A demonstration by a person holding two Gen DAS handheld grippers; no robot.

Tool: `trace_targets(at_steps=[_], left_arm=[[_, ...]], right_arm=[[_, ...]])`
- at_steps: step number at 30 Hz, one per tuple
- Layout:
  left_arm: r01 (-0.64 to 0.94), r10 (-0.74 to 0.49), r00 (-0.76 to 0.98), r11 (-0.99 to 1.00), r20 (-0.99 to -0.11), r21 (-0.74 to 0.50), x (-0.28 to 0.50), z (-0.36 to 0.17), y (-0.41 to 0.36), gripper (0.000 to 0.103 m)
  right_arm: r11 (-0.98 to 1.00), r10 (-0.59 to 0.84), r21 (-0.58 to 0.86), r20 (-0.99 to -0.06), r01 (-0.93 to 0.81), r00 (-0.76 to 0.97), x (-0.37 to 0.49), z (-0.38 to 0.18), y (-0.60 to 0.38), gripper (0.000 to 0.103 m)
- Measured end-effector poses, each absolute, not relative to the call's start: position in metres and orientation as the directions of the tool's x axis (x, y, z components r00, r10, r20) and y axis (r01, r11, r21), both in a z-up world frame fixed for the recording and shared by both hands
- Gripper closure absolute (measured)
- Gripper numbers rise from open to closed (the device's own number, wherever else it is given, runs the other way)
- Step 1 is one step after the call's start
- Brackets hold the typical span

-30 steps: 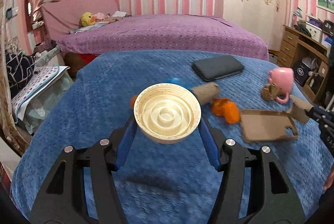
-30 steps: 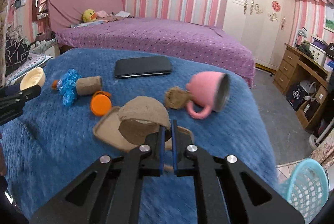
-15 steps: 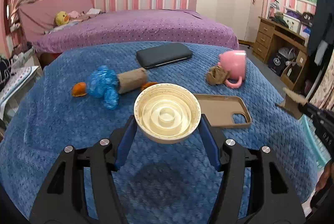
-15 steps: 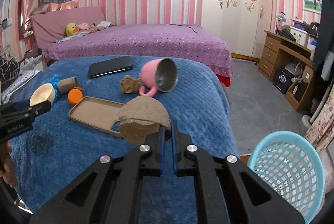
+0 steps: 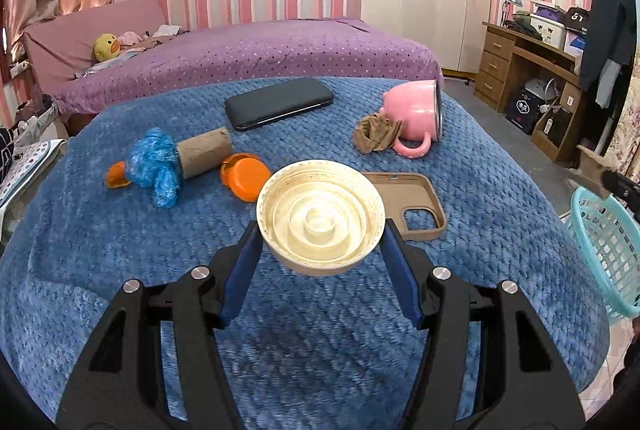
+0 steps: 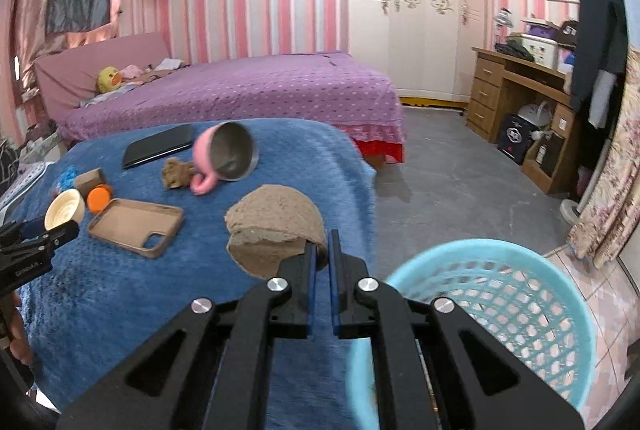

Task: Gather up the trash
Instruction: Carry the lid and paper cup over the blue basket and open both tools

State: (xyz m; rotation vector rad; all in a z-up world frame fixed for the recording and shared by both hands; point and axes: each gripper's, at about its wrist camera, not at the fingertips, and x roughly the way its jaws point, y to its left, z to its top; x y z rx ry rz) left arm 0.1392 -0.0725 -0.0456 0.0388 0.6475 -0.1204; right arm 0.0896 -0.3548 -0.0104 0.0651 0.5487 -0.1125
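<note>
My left gripper (image 5: 321,230) is shut on a cream plastic lid (image 5: 320,216), held hollow side up above the blue blanket (image 5: 80,250); the same lid (image 6: 64,207) shows at the far left of the right wrist view. My right gripper (image 6: 322,244) is shut on a torn brown cardboard piece (image 6: 274,226), just left of a light blue mesh basket (image 6: 500,302) on the floor. On the blanket lie a crumpled blue wrapper (image 5: 154,159), a cardboard tube (image 5: 204,149), an orange cap (image 5: 246,175) and a crumpled brown paper (image 5: 374,133).
A black phone (image 5: 278,101), a tipped pink mug (image 5: 412,113) and a tan phone case (image 5: 408,195) also lie on the blanket. Behind stands a purple bed (image 5: 260,49); a wooden desk (image 6: 524,97) sits at the right. The basket (image 5: 608,242) is beyond the blanket's right edge.
Both grippers swung right with their loads. The basket has come into the right wrist view and grown close under the right gripper; the mug and phone case slid leftward.
</note>
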Motion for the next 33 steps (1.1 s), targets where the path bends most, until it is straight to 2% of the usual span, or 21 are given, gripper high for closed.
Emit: trace_targets(at_steps=[15, 23, 33], left_arm=[[0.208, -0.154, 0.796, 0.978, -0.586, 0.026, 0.122, -0.042, -0.145, 0.044], [0.331, -0.272, 0.764, 0.944, -0.585, -0.006, 0.109, -0.038, -0.224, 0.044], [0.434, -0.352, 0.707, 0.901, -0.613, -0.017, 0.095, -0.048, -0.312, 0.044]], right_arm=[[0.971, -0.191, 0.016, -0.545, 0.238, 0.816, 0.065, -0.020, -0.448, 0.097], [0.954, -0.245, 0.006, -0.560, 0.300, 0.791, 0.051, -0.029, -0.489, 0.097], [0.931, -0.283, 0.026, -0.575, 0.363, 0.768, 0.030, -0.037, -0.529, 0.097]])
